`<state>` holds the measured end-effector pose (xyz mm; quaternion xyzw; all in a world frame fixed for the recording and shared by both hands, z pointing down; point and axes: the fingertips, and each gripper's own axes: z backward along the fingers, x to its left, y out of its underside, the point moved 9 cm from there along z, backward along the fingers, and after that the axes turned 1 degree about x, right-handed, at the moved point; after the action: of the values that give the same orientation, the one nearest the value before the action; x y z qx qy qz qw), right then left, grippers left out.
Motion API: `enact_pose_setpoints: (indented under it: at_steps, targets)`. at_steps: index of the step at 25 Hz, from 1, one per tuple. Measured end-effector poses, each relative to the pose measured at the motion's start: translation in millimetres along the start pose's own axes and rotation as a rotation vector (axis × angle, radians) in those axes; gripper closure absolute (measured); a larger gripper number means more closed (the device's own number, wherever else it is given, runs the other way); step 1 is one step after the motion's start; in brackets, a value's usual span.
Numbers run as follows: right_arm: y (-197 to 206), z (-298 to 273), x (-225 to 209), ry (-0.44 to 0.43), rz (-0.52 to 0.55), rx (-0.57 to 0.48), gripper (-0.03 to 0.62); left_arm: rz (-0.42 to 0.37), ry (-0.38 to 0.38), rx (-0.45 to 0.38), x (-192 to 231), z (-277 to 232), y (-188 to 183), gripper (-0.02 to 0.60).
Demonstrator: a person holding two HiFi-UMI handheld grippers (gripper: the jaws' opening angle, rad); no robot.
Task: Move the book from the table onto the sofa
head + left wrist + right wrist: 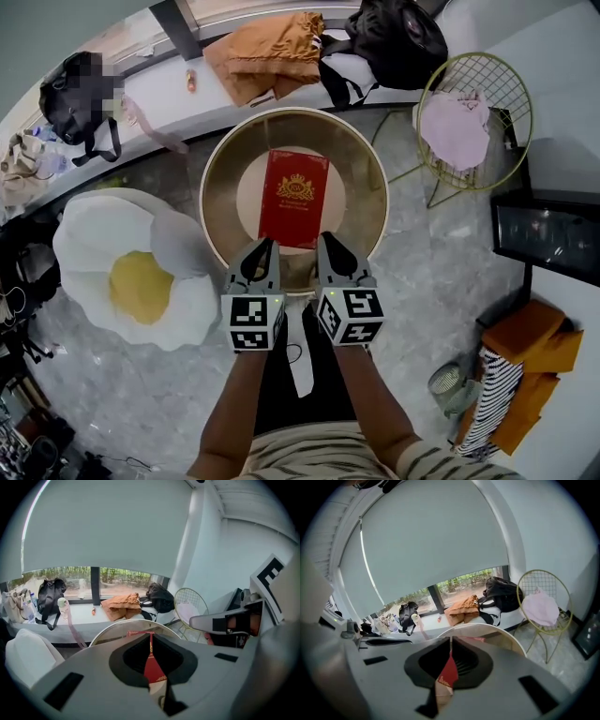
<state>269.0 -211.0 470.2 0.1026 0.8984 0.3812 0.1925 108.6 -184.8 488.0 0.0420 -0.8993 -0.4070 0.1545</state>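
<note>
Left gripper [266,246], right gripper [327,240]: fingers together, empty, by near edge of red book [294,198]. Book flat, centre of round tabletop [217,169]. Head view shows whole book; gripper views only red sliver beyond closed fingers.

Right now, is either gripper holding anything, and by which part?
Nothing is held. The left gripper and right gripper are shut, empty; the book lies on the table.

We see a red book [293,197] with a gold crest just ahead of the grey left gripper [265,246] and the grey right gripper [328,239]. It lies on a bench [217,202] with a brass-gold rim and a cream centre. Their cubes bear black-and-white square markers. Left of the left gripper is a white cushion [131,272] with a yellow middle. Far beyond both grippers lies orange cloth [267,52].
</note>
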Motion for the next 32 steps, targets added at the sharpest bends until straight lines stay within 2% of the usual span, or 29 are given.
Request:
enact_pose_setpoints:
  at_steps: [6, 8, 9, 17, 23, 28, 32]
  targets:
    - [28.8, -29.9, -13.4, 0.014, -0.021, 0.06, 0.583, -0.001, 0.021, 0.058, 10.3, -27.5, 23.5, 0.574]
    - [36.7, -40.3, -16.4, 0.011, -0.036, 0.082, 0.528, -0.002, 0.024, 0.077, 13.8, -37.4, 31.9, 0.574]
    - [39.8, -44.8, -17.8, 0.01, -0.042, 0.09, 0.522, -0.001, 0.025, 0.085, 16.0, -42.1, 35.6, 0.572]
    - [63.4, -74.2, -37.7, 0.019, -0.086, 0.126, 0.492, 0.062, 0.038, 0.187, 36.8, -77.1, 61.5, 0.497]
    - [81.9, -98.2, -52.3, 0.025, -0.133, 0.172, 0.44, 0.066, 0.048, 0.239, 52.2, -92.3, 76.7, 0.465]
    - [95.2, -118.0, -64.9, 0.026, -0.167, 0.213, 0.392, 0.084, 0.056, 0.286, 62.1, -111.3, 90.4, 0.411]
    - [110.0, -129.4, -71.8, 0.026, -0.208, 0.249, 0.349, 0.14, 0.062, 0.31, 71.6, -126.3, 97.6, 0.373]
